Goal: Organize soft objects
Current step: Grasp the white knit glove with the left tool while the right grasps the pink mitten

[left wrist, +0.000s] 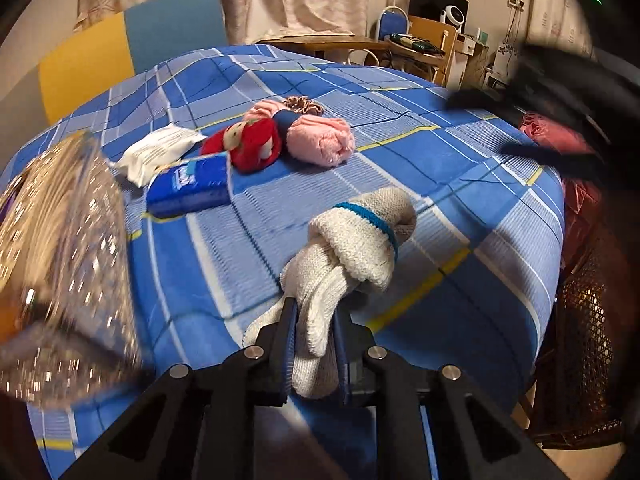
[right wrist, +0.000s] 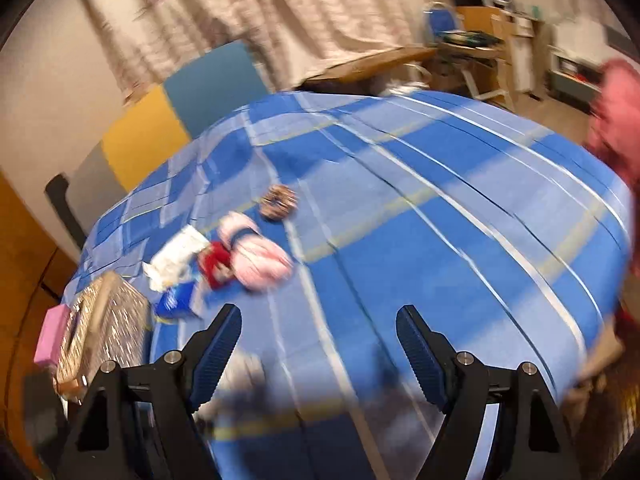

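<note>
My left gripper point(left wrist: 315, 312) is shut on a cream knitted sock bundle point(left wrist: 352, 248) with a blue band, held above the blue plaid cloth point(left wrist: 460, 168). Farther back lie a pink knitted bundle point(left wrist: 320, 138), a red plush toy point(left wrist: 250, 146), a brown scrunchie point(left wrist: 302, 104), a white tissue pack point(left wrist: 158, 152) and a blue tissue pack point(left wrist: 188, 188). My right gripper point(right wrist: 319, 320) is open and empty above the cloth point(right wrist: 440, 240); it shows as a dark blur at the right of the left wrist view point(left wrist: 552, 120). The right wrist view shows the pink bundle point(right wrist: 260, 258), red toy point(right wrist: 214, 266) and scrunchie point(right wrist: 278, 202).
A clear glittery basket point(left wrist: 68, 248) is at the left, also in the right wrist view point(right wrist: 104, 332) beside a pink box point(right wrist: 50, 334). A pink-red bag point(left wrist: 560, 136) hangs at the right edge. A blue-and-yellow chair point(left wrist: 132, 48) stands behind.
</note>
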`<move>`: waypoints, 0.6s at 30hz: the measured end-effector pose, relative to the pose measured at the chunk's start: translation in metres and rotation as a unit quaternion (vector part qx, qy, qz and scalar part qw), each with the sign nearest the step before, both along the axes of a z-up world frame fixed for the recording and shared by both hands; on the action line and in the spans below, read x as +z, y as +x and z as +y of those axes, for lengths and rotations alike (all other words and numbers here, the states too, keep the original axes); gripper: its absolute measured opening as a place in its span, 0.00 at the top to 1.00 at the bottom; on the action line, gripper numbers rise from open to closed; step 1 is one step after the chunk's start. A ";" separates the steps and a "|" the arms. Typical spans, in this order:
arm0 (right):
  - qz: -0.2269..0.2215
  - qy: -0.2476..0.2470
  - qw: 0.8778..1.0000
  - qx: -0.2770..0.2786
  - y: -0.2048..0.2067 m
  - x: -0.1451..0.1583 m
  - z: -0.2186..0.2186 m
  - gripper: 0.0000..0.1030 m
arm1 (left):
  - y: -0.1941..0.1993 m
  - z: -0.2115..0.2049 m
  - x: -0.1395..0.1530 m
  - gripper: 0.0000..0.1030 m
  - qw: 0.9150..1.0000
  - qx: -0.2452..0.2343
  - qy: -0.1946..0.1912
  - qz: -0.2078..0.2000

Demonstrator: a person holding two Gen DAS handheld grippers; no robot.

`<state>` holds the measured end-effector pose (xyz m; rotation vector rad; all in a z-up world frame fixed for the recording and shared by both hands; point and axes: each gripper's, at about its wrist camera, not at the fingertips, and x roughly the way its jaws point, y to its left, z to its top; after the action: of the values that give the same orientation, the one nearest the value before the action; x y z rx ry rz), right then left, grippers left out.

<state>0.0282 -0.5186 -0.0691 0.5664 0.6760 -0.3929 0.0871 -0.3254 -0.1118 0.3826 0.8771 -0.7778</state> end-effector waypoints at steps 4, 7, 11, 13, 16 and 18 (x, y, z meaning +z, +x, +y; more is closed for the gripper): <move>0.024 -0.023 0.997 0.067 0.071 0.002 0.000 0.22 | -0.005 0.011 0.001 0.84 1.000 0.006 0.000 -0.001; 0.071 -0.052 0.989 0.120 0.116 -0.007 0.008 0.23 | -0.006 0.016 0.001 0.84 1.000 0.013 -0.004 0.005; 0.125 -0.075 0.978 0.152 0.153 -0.025 0.012 0.27 | -0.006 0.018 0.000 0.84 1.000 0.014 -0.006 0.008; 0.135 -0.066 0.974 0.169 0.163 -0.033 0.012 0.35 | -0.006 0.017 0.000 0.84 1.000 0.014 -0.007 0.009; 0.151 -0.053 0.972 0.170 0.167 -0.046 0.011 0.52 | -0.007 0.016 0.000 0.83 1.000 0.014 -0.006 0.009; 0.141 -0.032 0.976 0.161 0.161 -0.049 0.003 0.62 | -0.007 0.016 0.000 0.82 1.000 0.015 -0.009 0.012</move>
<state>0.1892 -0.5157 -0.1182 0.3337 1.0088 -0.1909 0.0797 -0.3093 -0.1114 0.3451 0.8956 -0.7627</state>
